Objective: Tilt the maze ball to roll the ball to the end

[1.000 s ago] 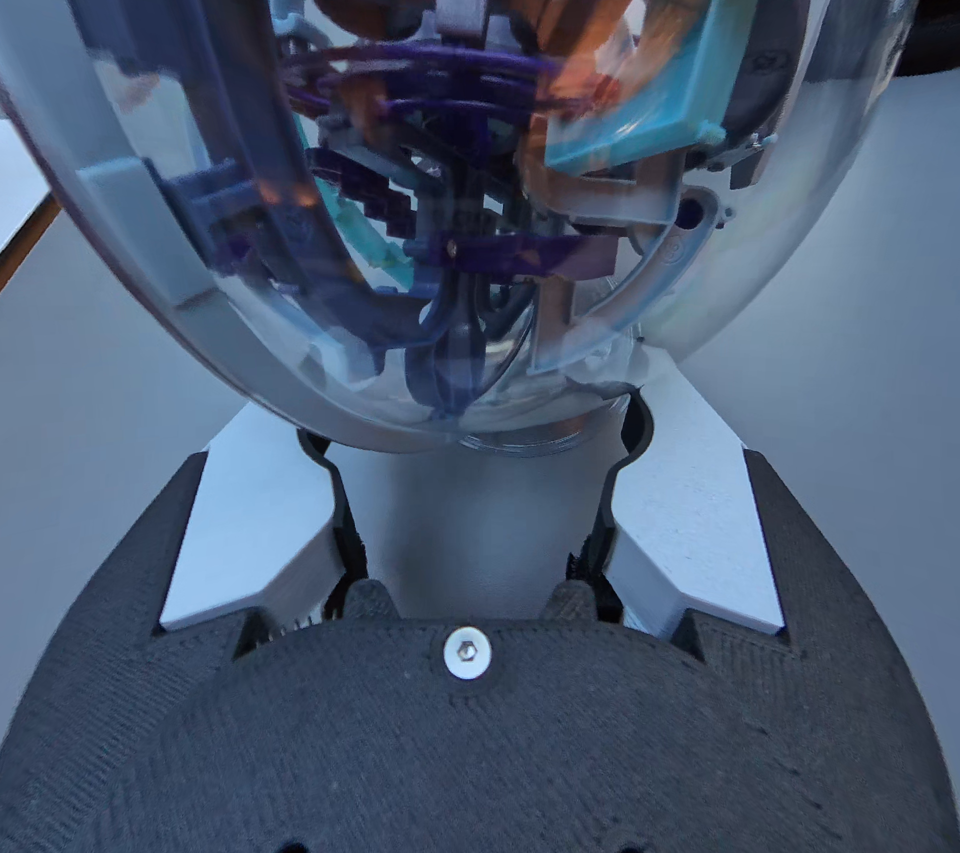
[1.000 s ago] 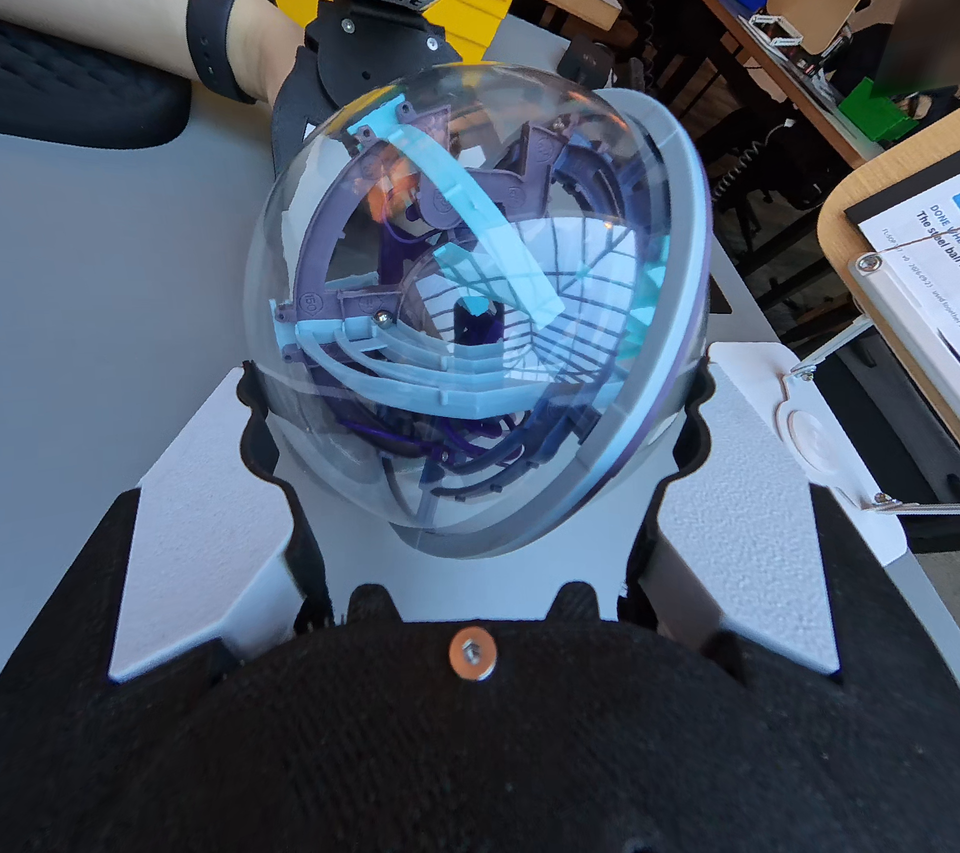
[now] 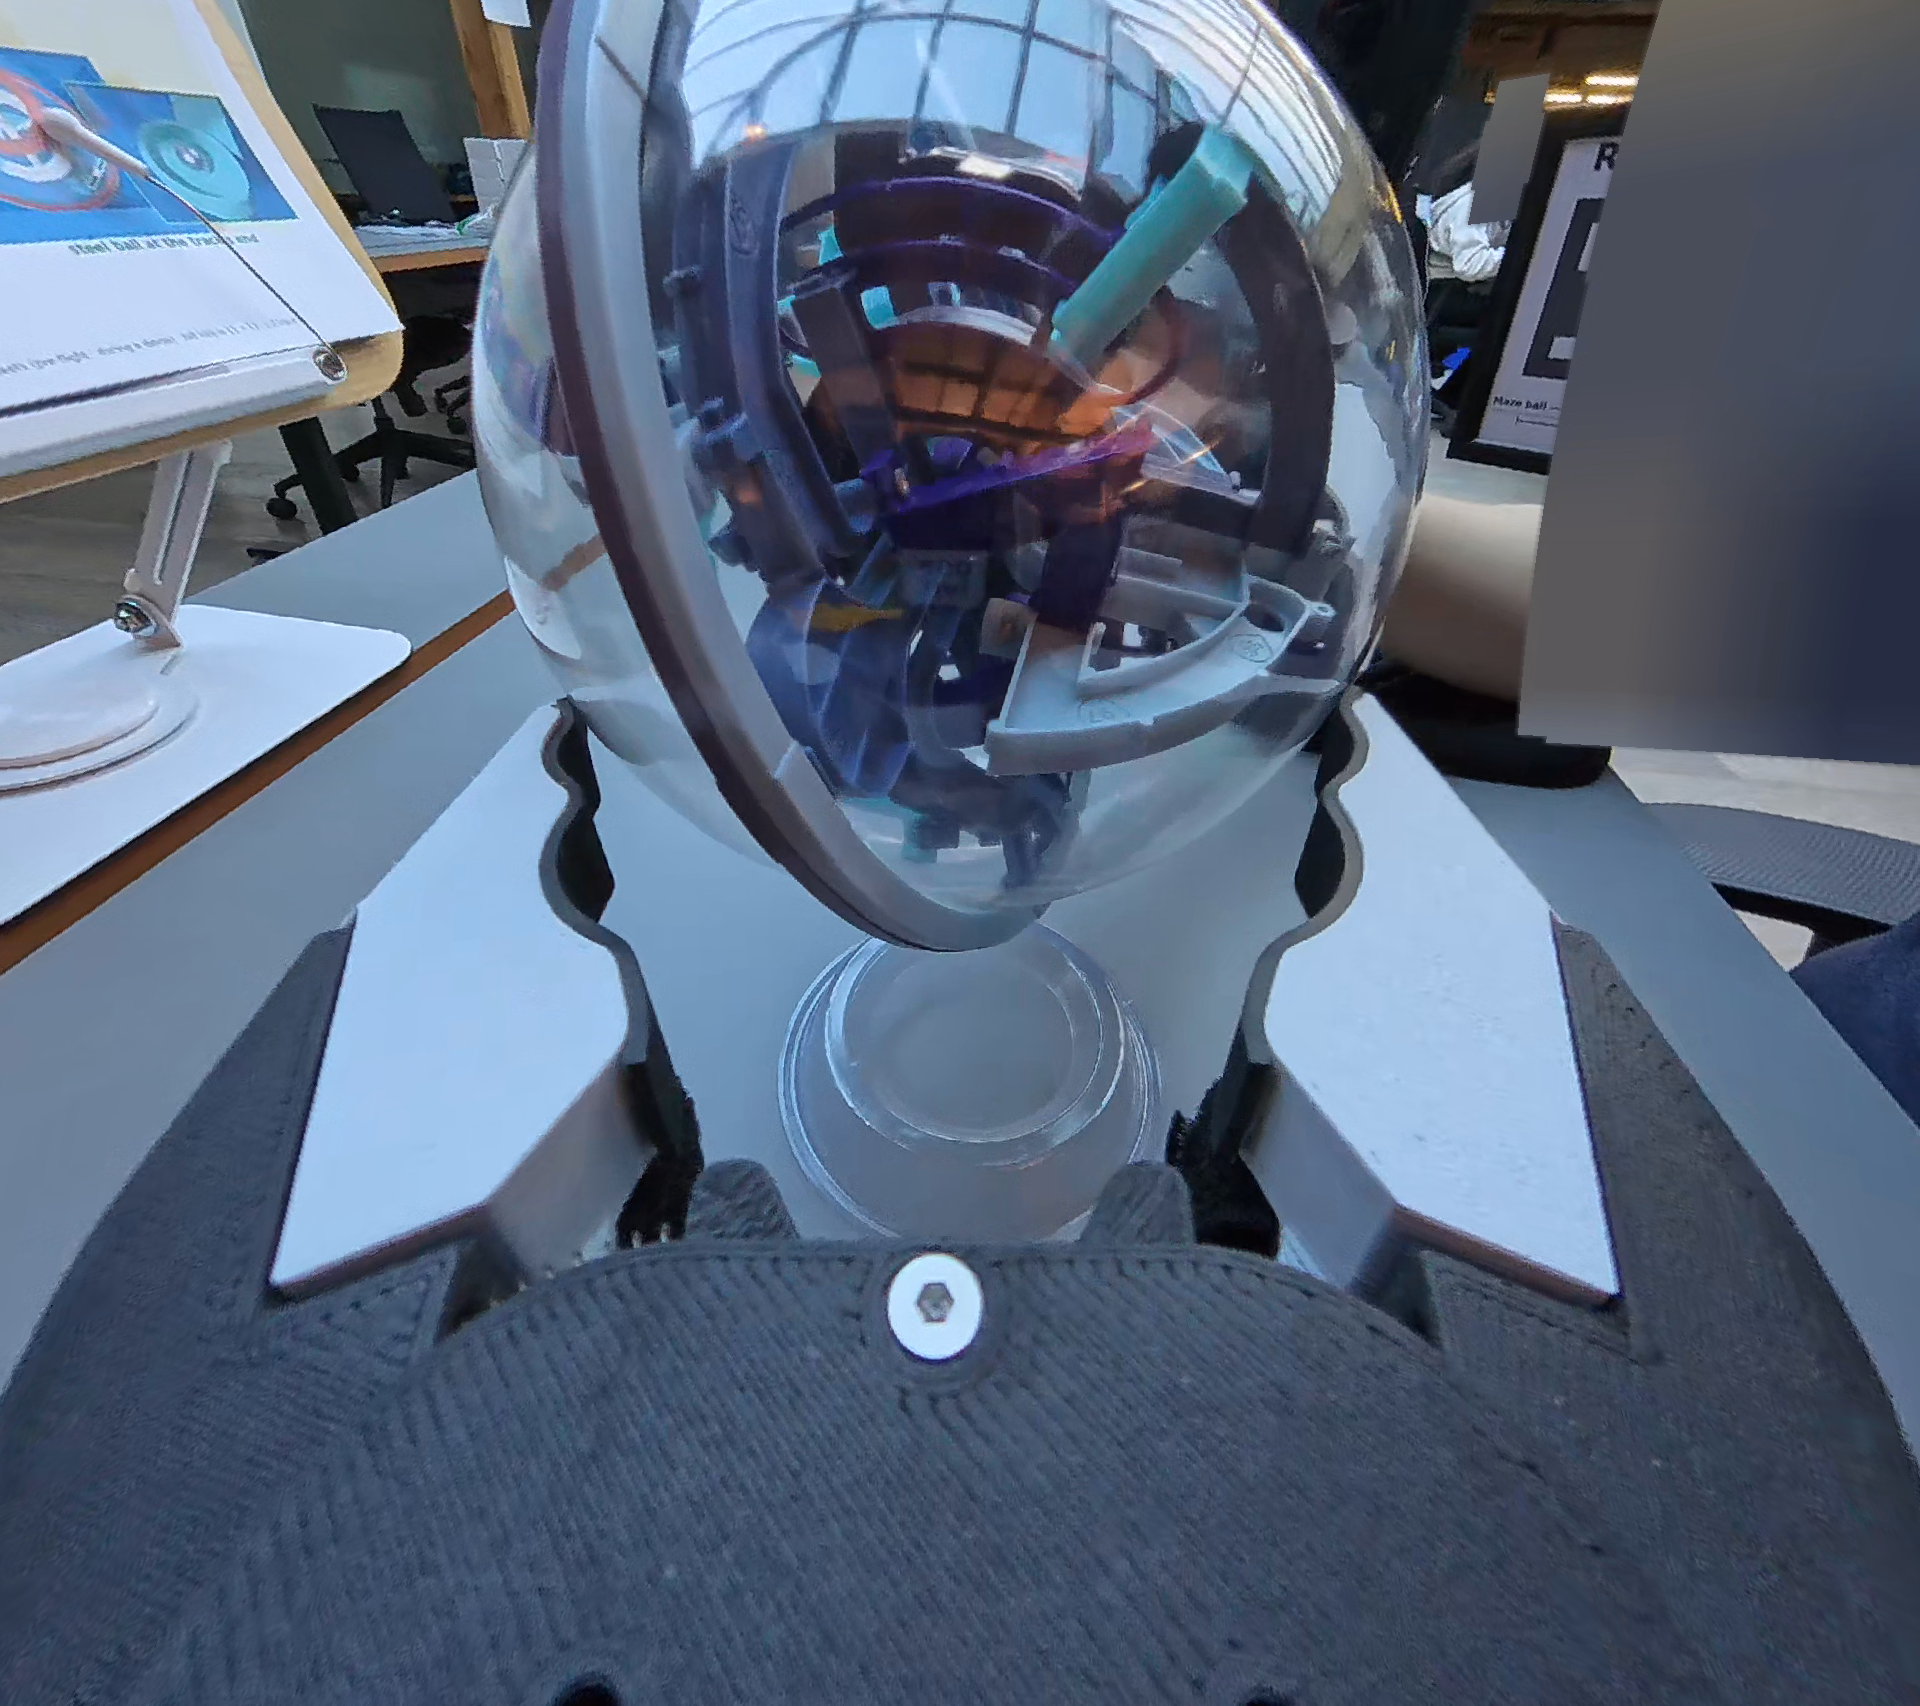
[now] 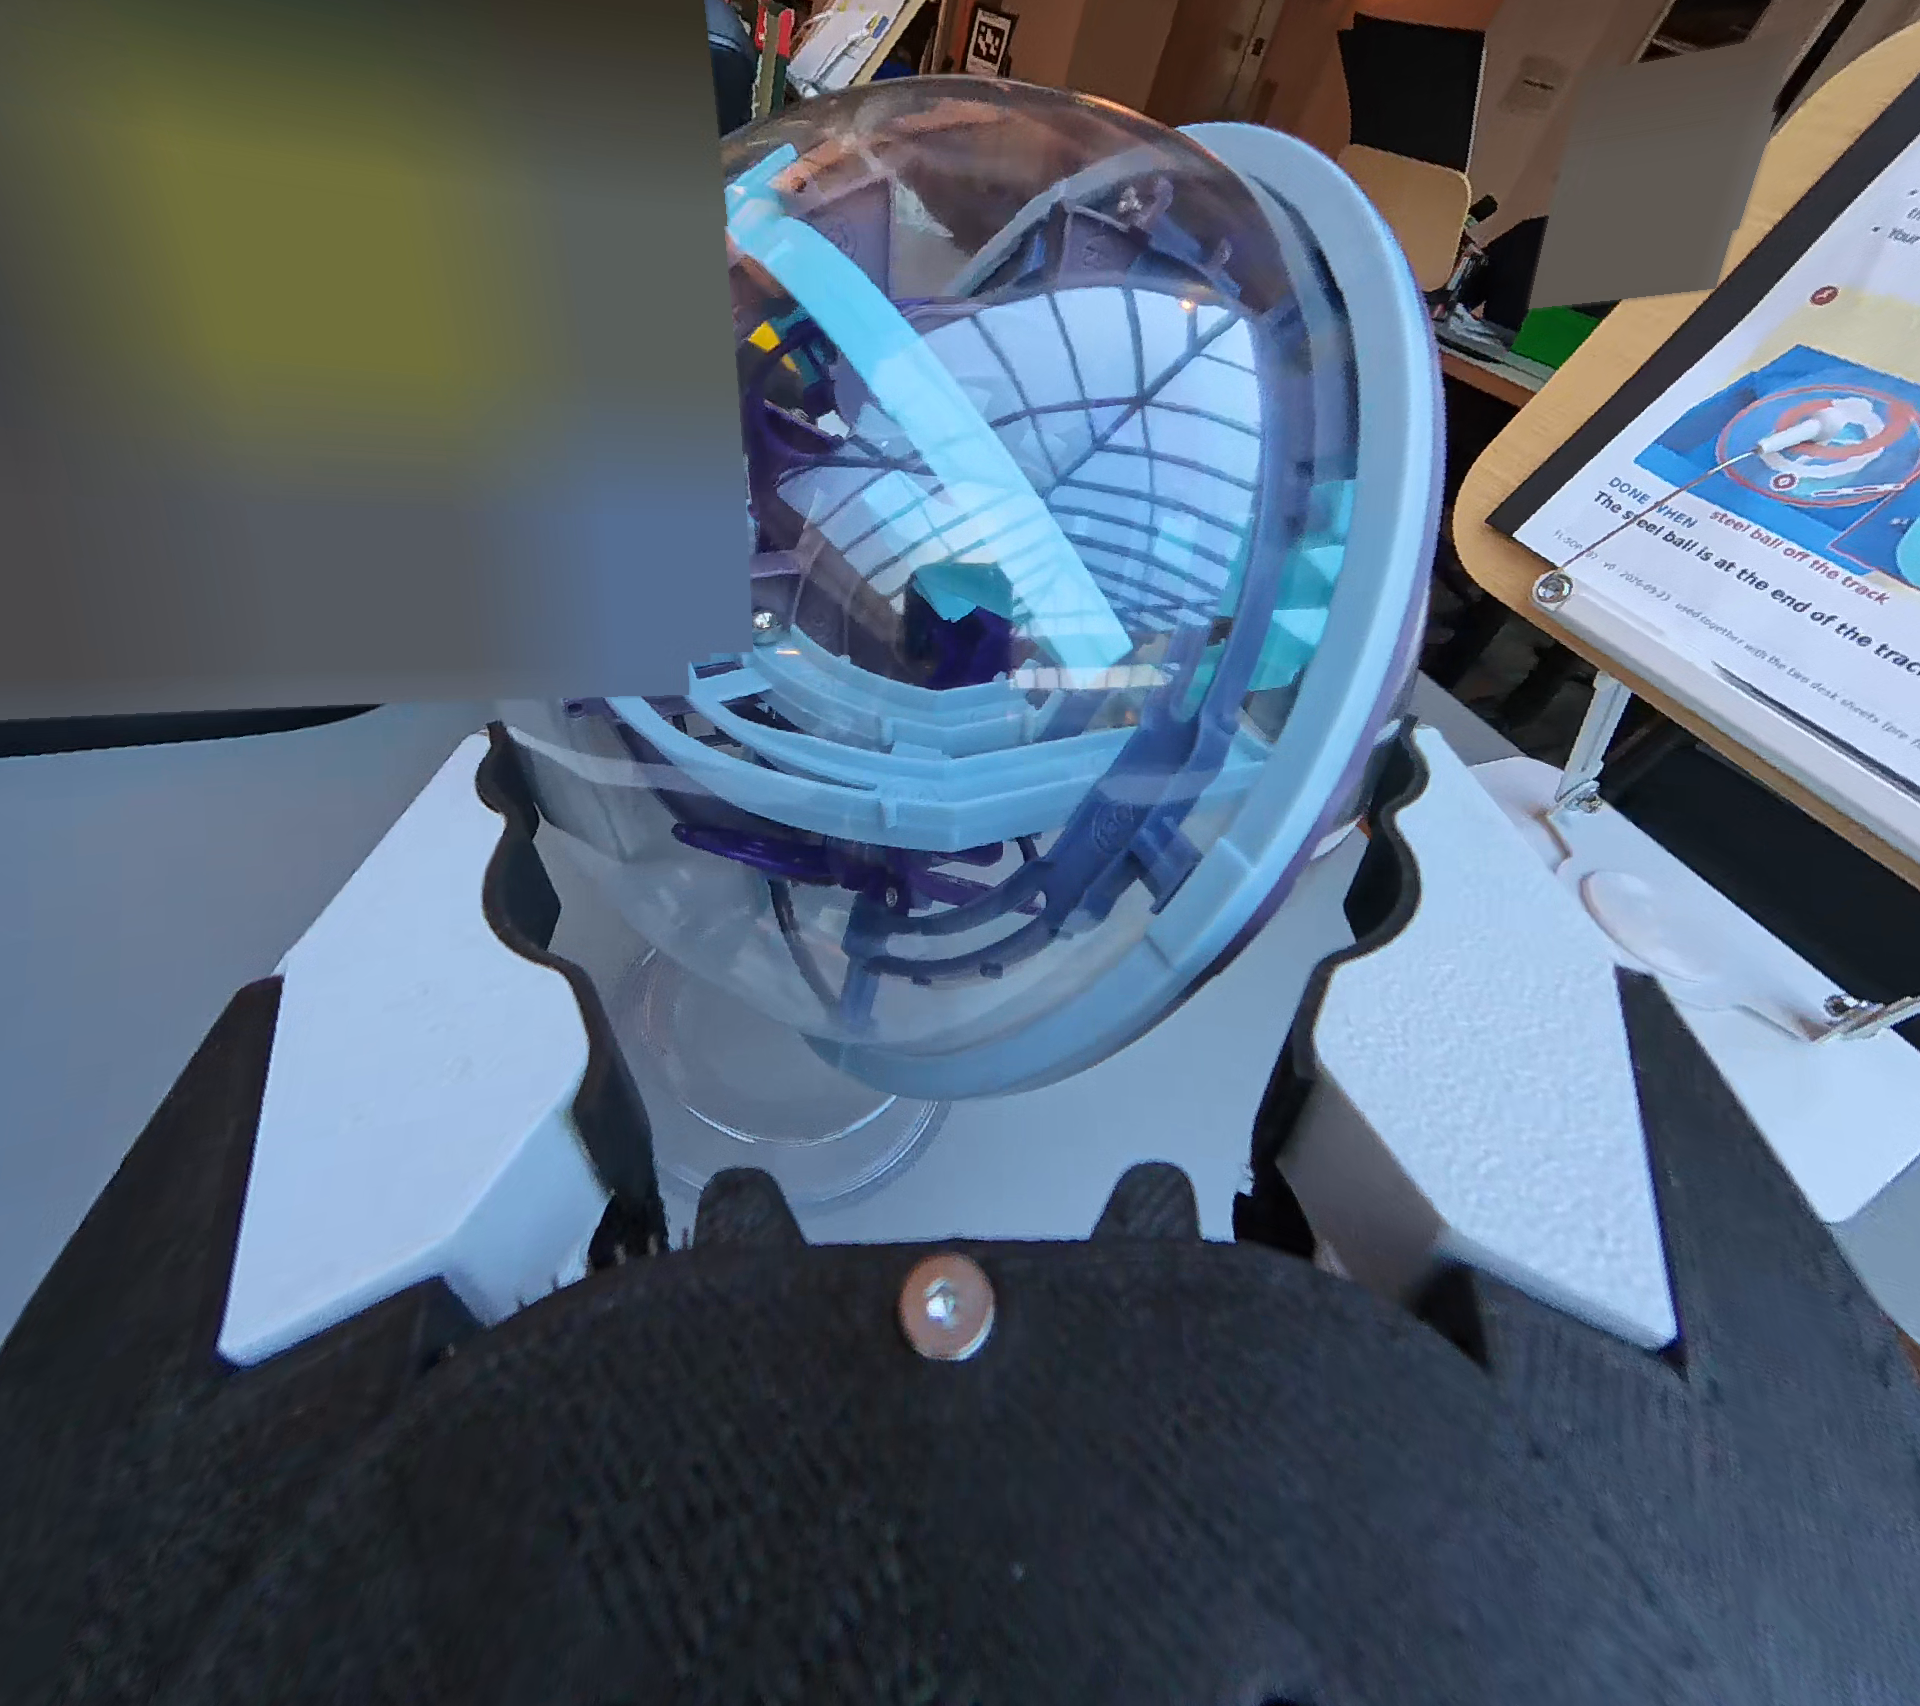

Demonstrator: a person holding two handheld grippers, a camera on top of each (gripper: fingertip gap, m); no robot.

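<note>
maze ball cradled between both grippers' fingers, seemingly above clear stand

Both wrist views close, facing opposite sides of maze ball

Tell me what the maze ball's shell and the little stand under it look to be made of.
Maze ball shell: looks like clear, glossy hard plastic; it mirrors the ceiling grid and shows the coloured tracks inside. Its equator ring looks like matte grey plastic. The stand below seems to be clear plastic too, see-through with shiny rims; glass can't be ruled out.
</note>
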